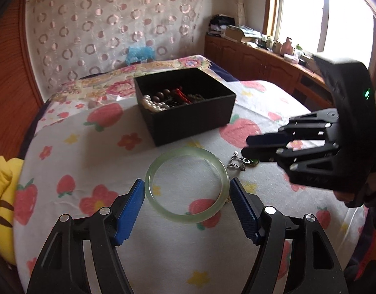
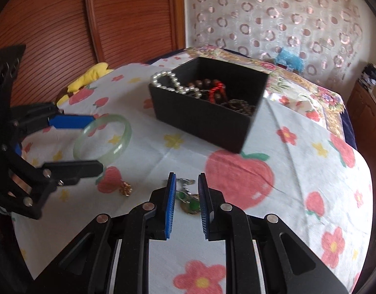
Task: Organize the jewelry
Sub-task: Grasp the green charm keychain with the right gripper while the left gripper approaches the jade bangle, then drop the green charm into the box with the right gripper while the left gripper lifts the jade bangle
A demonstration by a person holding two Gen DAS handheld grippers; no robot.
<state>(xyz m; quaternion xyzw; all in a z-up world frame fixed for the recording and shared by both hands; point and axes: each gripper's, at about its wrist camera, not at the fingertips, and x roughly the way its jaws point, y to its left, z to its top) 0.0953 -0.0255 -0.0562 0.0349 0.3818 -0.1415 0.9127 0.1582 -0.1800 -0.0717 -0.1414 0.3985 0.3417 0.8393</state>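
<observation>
Grippers over jewelry on a bedspread printed with strawberries and flowers.

Left gripper [image 1: 186, 191] has its fingers spread wide around a pale green bangle [image 1: 187, 184] lying flat on the bedspread [image 1: 94, 147], blue pads just outside the ring at 9 and 3 o'clock, apparently not touching. Right gripper [image 2: 186, 183] has its fingers narrowed but apart, either side of a small green-stoned chain piece [image 2: 189, 199]. Black box [image 2: 207, 120] sits at 12 o'clock, holding pearls [image 2: 173, 83], dark beads and a red cord. Small gold trinket [image 2: 125, 188] lies near the bangle.
</observation>
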